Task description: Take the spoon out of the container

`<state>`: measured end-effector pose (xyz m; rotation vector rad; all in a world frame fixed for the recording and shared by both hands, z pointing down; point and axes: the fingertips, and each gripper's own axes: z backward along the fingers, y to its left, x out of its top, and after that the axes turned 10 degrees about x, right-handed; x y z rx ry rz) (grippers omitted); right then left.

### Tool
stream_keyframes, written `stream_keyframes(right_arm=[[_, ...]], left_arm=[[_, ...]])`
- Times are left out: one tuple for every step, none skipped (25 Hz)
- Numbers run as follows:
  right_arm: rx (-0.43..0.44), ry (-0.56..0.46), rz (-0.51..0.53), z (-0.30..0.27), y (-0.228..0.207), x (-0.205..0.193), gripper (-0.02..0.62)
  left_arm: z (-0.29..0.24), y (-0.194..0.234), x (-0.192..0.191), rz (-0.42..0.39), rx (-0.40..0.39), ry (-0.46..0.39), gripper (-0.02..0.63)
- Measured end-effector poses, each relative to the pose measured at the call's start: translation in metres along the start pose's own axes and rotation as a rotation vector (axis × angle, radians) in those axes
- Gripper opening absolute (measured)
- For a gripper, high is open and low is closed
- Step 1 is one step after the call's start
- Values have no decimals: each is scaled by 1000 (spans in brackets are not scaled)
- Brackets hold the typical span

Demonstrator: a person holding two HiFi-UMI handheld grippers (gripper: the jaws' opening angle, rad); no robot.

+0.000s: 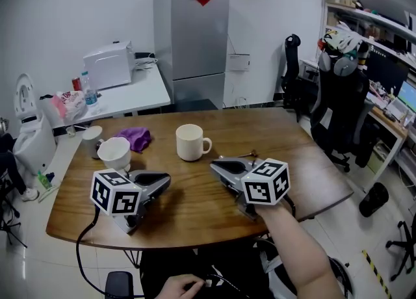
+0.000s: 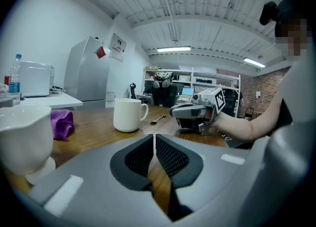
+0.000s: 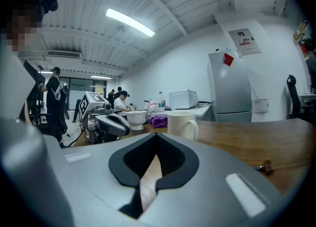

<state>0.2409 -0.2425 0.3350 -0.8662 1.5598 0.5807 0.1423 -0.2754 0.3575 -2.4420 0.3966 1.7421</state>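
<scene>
Wooden table [image 1: 195, 207] carries a white mug [image 1: 192, 142] and a spoon [image 1: 249, 155]; left tongs [image 1: 162, 178] and right tongs [image 1: 216, 165] are both fully closed, holding nothing.

Wooden table [image 1: 195, 194], white mug [image 1: 191, 142], purple cloth [image 1: 135, 138], spoon [image 2: 158, 119]

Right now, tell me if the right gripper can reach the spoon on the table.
Probably yes: the spoon lies on bare table close beside the right gripper, nothing between, though its shut jaws must open first.
</scene>
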Motion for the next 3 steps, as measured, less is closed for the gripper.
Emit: stream_keyframes(right_arm=[[-2,-1,-1,0,0,0,0],[-5,-2,-3,-1,0,1,0],[-7,-4,-5,-2,0,1,0]], left_arm=[[0,1,0,-1,-3,2,23],[1,1,0,-2,-5,4,23],[1,2,0,-3,-8,6,23]])
